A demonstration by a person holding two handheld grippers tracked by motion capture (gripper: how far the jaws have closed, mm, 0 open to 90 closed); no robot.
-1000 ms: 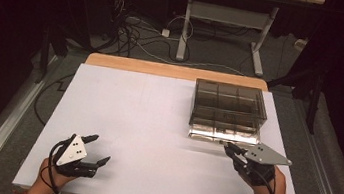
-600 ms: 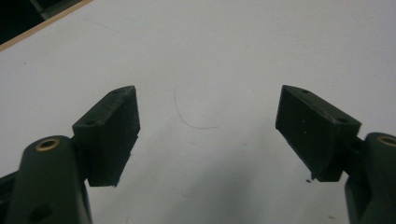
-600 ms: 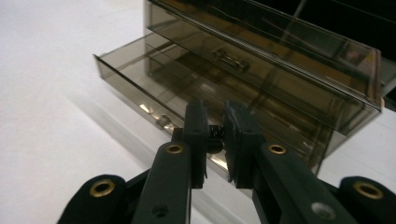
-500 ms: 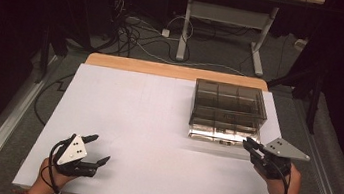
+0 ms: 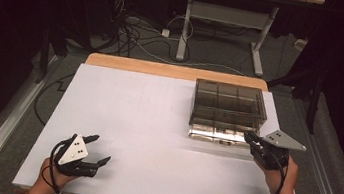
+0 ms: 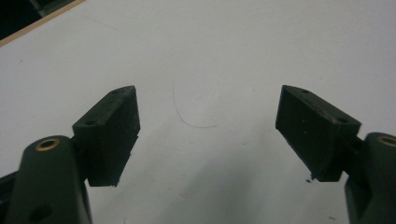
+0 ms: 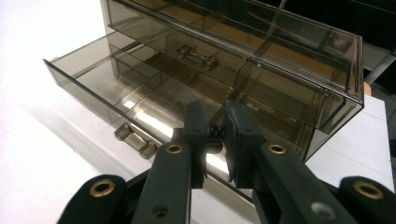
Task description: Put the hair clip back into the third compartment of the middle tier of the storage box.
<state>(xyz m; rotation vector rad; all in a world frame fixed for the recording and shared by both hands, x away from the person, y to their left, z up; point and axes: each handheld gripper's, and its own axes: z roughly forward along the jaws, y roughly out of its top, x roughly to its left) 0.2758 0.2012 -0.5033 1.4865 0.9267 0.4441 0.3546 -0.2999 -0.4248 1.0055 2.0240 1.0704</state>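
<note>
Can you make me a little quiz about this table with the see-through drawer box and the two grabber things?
1. True or false: the bottom drawer of the drawer box is pulled out.
2. Which hand-held gripper has its jaws wide apart: A) the left hand-held gripper, B) the right hand-held gripper?
3. Fill in: the drawer box stands on the ____ side of the white table, as the high view shows it.

Key:
1. True. It sticks out toward the person, with its handle at the front.
2. A. Its jaws stand wide over bare table; the right one's are shut, just above the open drawer.
3. Right, near the far edge.
</note>
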